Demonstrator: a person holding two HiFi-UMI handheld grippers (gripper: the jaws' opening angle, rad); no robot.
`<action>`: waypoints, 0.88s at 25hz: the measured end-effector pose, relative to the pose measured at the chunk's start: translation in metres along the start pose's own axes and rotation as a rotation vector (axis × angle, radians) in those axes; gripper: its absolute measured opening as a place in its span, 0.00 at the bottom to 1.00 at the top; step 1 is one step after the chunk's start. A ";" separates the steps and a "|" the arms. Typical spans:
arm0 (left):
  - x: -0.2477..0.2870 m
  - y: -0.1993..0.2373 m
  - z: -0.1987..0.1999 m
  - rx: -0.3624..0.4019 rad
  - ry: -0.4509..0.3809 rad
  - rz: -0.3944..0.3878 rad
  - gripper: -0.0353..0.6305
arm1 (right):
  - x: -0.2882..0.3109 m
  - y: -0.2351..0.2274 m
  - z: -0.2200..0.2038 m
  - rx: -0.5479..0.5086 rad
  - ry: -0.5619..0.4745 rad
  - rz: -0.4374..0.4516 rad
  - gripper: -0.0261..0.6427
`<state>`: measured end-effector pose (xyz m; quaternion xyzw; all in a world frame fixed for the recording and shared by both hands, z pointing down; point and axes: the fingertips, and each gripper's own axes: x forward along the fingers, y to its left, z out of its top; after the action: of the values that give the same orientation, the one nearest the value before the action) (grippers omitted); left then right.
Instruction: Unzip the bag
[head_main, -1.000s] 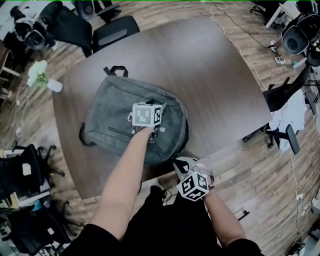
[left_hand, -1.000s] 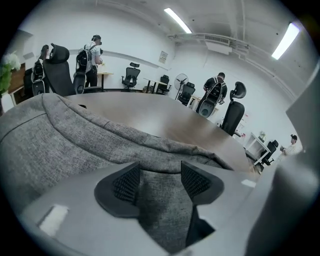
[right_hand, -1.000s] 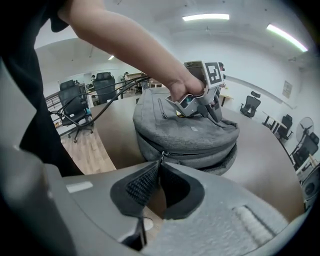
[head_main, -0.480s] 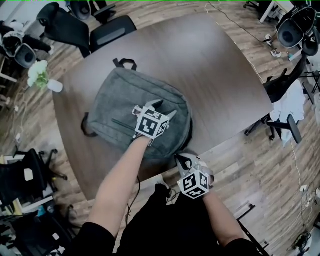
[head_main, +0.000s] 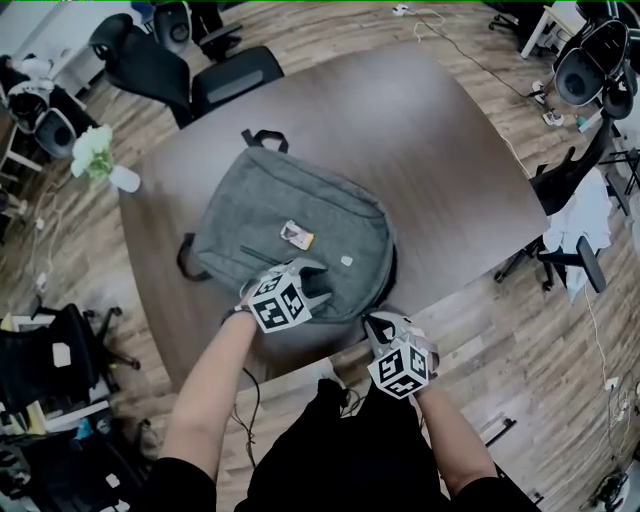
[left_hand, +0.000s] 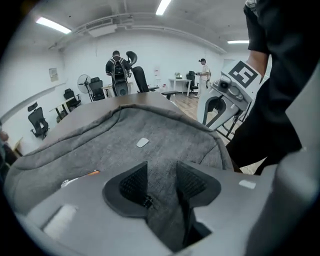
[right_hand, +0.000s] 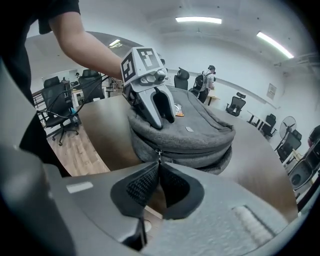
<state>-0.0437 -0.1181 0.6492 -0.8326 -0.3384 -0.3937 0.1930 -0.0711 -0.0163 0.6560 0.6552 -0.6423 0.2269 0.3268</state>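
A grey backpack (head_main: 300, 215) lies flat on the brown table (head_main: 450, 150). My left gripper (head_main: 312, 280) rests on the bag's near edge. Its jaws are closing with a fold of grey bag fabric (left_hand: 160, 165) between the pads (left_hand: 134, 182), and a gap still shows. My right gripper (head_main: 382, 325) sits at the bag's near right corner by the table's front edge. It is shut on the zipper pull (right_hand: 159, 159), which leads from the zipper line on the bag's side wall (right_hand: 200, 150). The right gripper view also shows the left gripper (right_hand: 164, 119) on top of the bag.
A small orange and white tag (head_main: 297, 235) and a pale patch (head_main: 346, 261) lie on the bag's top. A vase of white flowers (head_main: 100, 160) stands at the table's left corner. Office chairs (head_main: 235, 70) ring the table, with more (head_main: 565, 185) at right.
My left gripper has come back from the middle of the bag to its near edge, uncovering the tag, and its jaws have narrowed. The right gripper has stayed at the bag's corner.
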 end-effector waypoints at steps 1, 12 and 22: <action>0.001 0.001 -0.001 -0.005 -0.006 0.001 0.36 | 0.001 0.000 0.001 -0.004 0.003 0.002 0.06; 0.026 0.004 0.026 -0.146 -0.010 0.118 0.34 | -0.016 -0.031 -0.019 -0.010 0.044 -0.043 0.06; 0.026 0.009 0.029 -0.193 -0.017 0.125 0.34 | -0.018 -0.012 -0.013 -0.006 0.027 -0.035 0.07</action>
<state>-0.0104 -0.0966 0.6517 -0.8701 -0.2476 -0.4047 0.1333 -0.0585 0.0047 0.6500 0.6622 -0.6269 0.2278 0.3415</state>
